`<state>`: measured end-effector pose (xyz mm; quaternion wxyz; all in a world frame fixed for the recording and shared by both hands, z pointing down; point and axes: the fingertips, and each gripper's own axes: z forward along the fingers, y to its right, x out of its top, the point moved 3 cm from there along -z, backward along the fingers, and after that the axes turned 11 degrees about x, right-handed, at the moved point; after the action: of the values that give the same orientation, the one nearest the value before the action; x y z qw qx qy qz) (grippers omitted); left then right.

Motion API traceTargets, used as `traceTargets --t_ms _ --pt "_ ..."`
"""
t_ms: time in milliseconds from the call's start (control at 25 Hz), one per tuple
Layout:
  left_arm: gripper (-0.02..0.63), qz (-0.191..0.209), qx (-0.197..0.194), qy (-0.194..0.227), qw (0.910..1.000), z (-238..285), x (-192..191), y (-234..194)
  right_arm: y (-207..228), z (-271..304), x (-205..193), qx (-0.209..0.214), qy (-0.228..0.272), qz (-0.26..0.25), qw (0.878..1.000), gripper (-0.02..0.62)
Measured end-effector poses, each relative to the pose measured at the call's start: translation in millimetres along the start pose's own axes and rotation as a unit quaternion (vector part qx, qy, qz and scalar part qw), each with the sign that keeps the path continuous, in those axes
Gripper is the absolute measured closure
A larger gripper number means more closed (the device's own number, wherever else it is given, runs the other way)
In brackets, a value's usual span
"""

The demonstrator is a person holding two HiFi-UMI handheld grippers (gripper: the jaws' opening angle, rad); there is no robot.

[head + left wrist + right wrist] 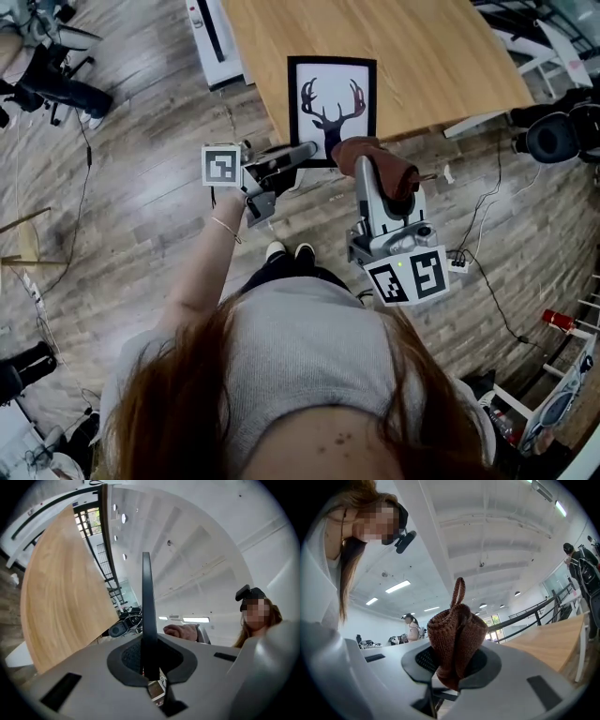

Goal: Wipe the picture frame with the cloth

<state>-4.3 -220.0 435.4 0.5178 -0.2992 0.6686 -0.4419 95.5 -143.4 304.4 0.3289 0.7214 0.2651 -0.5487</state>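
Left gripper (146, 667) fingers are closed on the picture frame (331, 105) near its lower left corner, the edge showing as a thin black strip rising between them. Right gripper (451, 670) fingers are clamped on a bunched brown knitted cloth (457, 632), just beside the frame's lower right corner. The frame sits over the wooden bench's (422, 56) near edge: black border, white mat, dark antlered deer silhouette.

The cloth (457, 634) is coarse knit, picture frame (331, 62) matt (smooth), table (422, 56) wood.
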Motion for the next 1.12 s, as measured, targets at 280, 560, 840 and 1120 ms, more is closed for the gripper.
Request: traceTargets --t_ms 280,560,840,1120 --pt "0.573 0.103 -0.063 0.03 0.9922 15.2 34.6 86.6 -13.4 -5.5 43.8 0.024 0.049 -0.04 0.998 0.499" --pt "0.572 0.167 -0.071 0.036 0.9827 15.6 43.9 134.1 -30.0 -6.7 64.6 0.053 0.079 -0.067 0.993 0.499" --pt "0.572 0.182 -0.079 0.045 0.979 9.7 43.6 154.2 -49.3 15.6 122.7 0.127 0.13 -0.072 0.981 0.499" --pt "0.573 0.211 -0.072 0.038 0.9741 10.8 32.0 166.0 -72.1 58.5 195.1 0.182 0.189 -0.106 0.959 0.499"
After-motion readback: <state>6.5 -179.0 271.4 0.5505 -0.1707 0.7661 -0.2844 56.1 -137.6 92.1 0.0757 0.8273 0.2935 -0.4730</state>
